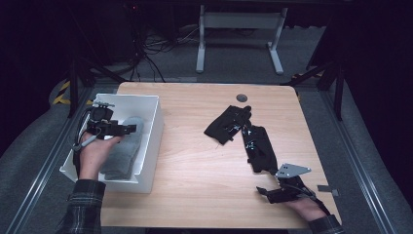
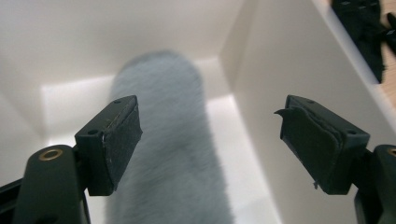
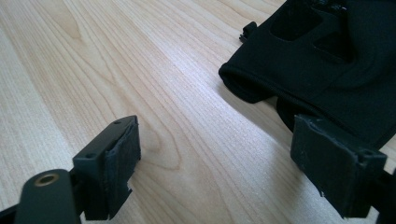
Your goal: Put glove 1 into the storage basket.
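high view gives us a wooden table (image 1: 195, 146) with a white bin (image 1: 151, 141) at its left edge and two black gloves to the right of centre. in the bin lies a grey sock (image 1: 124, 148), stretched along the bin's length. the left gripper (image 1: 130, 129) hangs over the bin, above the sock, carried by the left hand (image 1: 95, 153), whose plaid sleeve comes in from the bottom.

in the left gripper view we look down between the two black jaws into the bin. they stand wide apart with nothing between the pads, and the sock (image 2: 163, 140) lies blurred below them, closer to the left-hand jaw, resting on the bin floor and apart from both pads. the bin wall (image 2: 280, 70) rises on the right.

the right gripper (image 1: 263, 192) sits low near the table's front edge, just in front of the nearer glove (image 1: 258, 146); the farther glove (image 1: 226, 122) touches the nearer one at its far end.

in the right gripper view we see its jaws spread wide over bare wood, holding nothing. the cuff of the nearer glove (image 3: 299, 60) lies just beyond the right-hand jaw, and we cannot tell whether that jaw touches it.
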### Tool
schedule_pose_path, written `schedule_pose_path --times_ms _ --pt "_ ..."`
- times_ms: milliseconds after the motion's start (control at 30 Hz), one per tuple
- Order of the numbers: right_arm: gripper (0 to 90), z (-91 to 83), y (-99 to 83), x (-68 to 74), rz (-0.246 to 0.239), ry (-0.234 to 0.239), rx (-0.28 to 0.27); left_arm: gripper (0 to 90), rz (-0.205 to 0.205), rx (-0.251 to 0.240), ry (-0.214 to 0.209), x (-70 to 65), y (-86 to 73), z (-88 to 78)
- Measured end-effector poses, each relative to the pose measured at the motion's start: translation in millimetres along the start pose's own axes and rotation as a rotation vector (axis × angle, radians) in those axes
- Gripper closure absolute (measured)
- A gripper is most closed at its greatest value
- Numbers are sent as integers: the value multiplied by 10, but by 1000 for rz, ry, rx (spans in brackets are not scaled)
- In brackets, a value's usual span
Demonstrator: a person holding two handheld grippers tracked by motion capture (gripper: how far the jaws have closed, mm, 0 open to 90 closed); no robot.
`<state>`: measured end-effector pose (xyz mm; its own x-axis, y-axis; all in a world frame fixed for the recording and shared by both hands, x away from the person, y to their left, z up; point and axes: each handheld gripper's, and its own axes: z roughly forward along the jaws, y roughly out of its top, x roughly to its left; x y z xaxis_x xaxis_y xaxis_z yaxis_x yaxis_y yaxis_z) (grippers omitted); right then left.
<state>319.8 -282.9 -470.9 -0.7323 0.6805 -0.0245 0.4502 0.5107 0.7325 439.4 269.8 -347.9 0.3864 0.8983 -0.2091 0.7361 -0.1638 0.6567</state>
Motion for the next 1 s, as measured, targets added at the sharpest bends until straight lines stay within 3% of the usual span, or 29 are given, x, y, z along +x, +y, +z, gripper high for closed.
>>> schedule_pose_path --times_ms 233,433,700,800,833,1000 --pt "166 0 0 0 0 0 0 211 71 -42 -80 -364 173 -77" --pt "166 0 0 0 0 1 0 211 124 -59 -124 -627 256 -65" --pt "162 2 0 1 -2 3 -1 213 215 -57 -196 -1036 265 31" --pt "161 2 0 1 -3 3 0 216 230 -56 -221 -1161 254 83" --pt "161 1 0 2 -4 2 1 217 250 -48 -244 -1253 240 135" --pt "161 1 0 1 -4 3 1 220 289 -35 -274 -1448 181 267"
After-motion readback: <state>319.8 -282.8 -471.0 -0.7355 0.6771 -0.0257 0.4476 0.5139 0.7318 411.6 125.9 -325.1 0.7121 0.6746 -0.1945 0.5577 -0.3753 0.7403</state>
